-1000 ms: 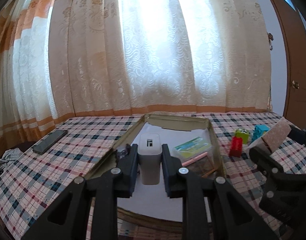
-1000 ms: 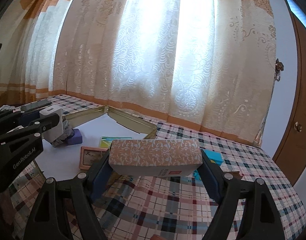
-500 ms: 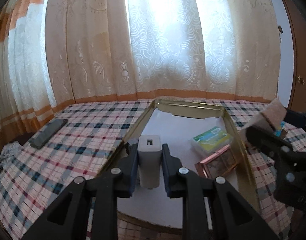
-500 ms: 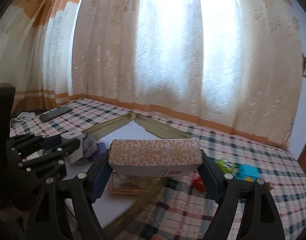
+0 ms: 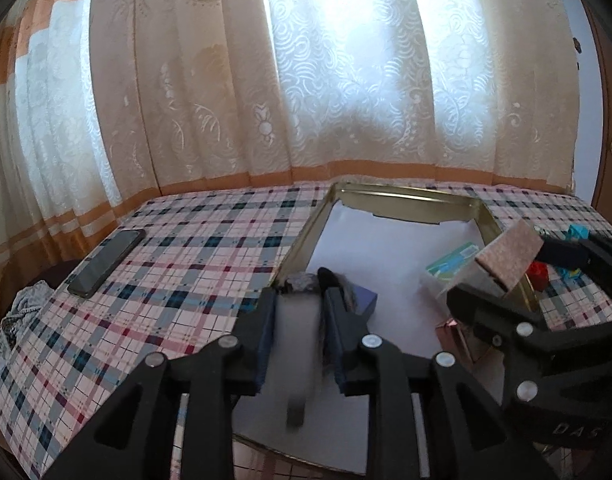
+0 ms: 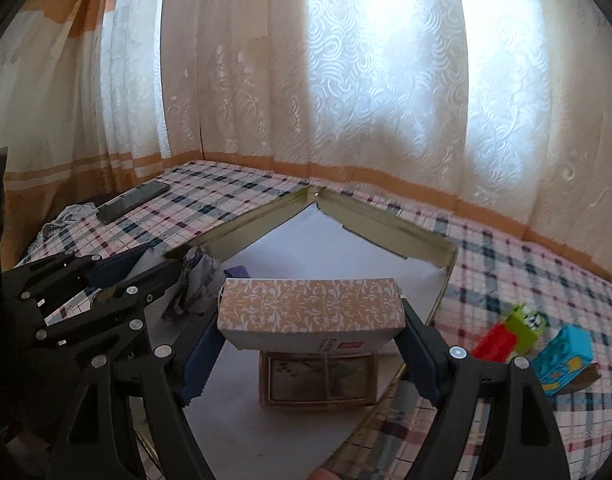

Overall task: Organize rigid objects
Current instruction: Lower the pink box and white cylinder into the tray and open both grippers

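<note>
Two grippers sit over the gold-rimmed tray (image 6: 386, 236) on your plaid tablecloth (image 5: 194, 248). Your right gripper (image 6: 312, 320) is clamped on the ends of the long orange patterned box (image 6: 312, 308), holding it level above the tray's white floor, right over a small framed picture (image 6: 318, 380) lying there. Your left gripper (image 5: 296, 312) hangs at the tray's near-left corner – its jaws are opening, and between them is a blurred white block (image 5: 296, 344) (too smeared to say whether the pads touch it). Just beyond those fingers, inside the tray, lie a crumpled dark-grey bundle (image 5: 306, 280) and a purple block (image 5: 364, 300). Outside the tray to its right – red (image 6: 496, 340), green (image 6: 526, 326) and blue toys (image 6: 564, 360). A phone (image 5: 106, 262) lies well to the tray's left.
</note>
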The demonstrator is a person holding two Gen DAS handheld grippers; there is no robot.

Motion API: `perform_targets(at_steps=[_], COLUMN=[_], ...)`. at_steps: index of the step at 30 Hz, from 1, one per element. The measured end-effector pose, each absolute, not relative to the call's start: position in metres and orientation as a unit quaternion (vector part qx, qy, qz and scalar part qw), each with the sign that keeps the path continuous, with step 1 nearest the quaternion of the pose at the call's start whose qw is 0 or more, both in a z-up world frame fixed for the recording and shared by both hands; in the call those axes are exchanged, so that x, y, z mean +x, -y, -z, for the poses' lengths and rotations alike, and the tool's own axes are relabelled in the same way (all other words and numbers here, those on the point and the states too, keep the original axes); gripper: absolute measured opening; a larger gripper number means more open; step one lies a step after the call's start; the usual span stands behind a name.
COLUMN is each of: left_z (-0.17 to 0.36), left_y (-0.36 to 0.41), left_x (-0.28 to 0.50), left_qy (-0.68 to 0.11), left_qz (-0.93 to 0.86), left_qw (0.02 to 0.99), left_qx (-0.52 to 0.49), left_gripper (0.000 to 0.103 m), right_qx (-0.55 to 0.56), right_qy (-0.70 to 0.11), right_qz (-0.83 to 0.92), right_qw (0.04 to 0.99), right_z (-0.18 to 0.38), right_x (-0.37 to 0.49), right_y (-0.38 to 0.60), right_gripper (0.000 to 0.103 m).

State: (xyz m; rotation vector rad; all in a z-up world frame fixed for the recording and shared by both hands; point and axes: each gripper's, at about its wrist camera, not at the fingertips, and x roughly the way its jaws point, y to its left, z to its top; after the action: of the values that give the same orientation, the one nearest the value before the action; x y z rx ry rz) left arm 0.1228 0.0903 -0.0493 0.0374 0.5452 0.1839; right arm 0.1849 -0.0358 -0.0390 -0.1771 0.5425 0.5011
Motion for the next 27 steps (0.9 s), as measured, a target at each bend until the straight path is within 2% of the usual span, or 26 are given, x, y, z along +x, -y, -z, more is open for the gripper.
perform_targets(at_steps=[2, 4, 6, 11, 16, 27], left_z=[0.05, 0.049, 0.048, 0.046, 0.043, 0.037], left_y=[-0.092, -0.095, -0.098, -0.092, -0.084, -0.048], left_x=[0.122, 0.121, 0.119, 0.117, 0.117, 0.12], left_qy=[-0.268, -0.267, -0.263, -0.261, -0.259, -0.263], left_qz=[-0.104, -0.112, -0.116, -0.116, -0.116, -0.088], left_qw=[0.958, 0.957, 0.958, 0.958, 0.959, 0.961], left_qx=[0.02, 0.015, 0.009, 0.015, 0.014, 0.023], left_gripper=[0.043, 0.062, 0.069, 0.079, 0.095, 0.1], right_qx=[-0.081, -0.077, -0.071, -0.062, -0.052, -0.029], right_qy=[-0.268, -0.266, -0.263, -0.258, -0.252, -0.233], right_qz=[-0.245, -0.244, -0.244, -0.244, -0.238, -0.222], right_qw=[0.928, 0.929, 0.931, 0.933, 0.936, 0.946], right_z=[0.04, 0.039, 0.038, 0.034, 0.031, 0.019], right_x=[0.186, 0.185, 0.185, 0.182, 0.177, 0.168], right_y=[0.037, 0.039, 0.043, 0.052, 0.066, 0.106], right_gripper=[0.083, 0.086, 0.091, 0.091, 0.092, 0.092])
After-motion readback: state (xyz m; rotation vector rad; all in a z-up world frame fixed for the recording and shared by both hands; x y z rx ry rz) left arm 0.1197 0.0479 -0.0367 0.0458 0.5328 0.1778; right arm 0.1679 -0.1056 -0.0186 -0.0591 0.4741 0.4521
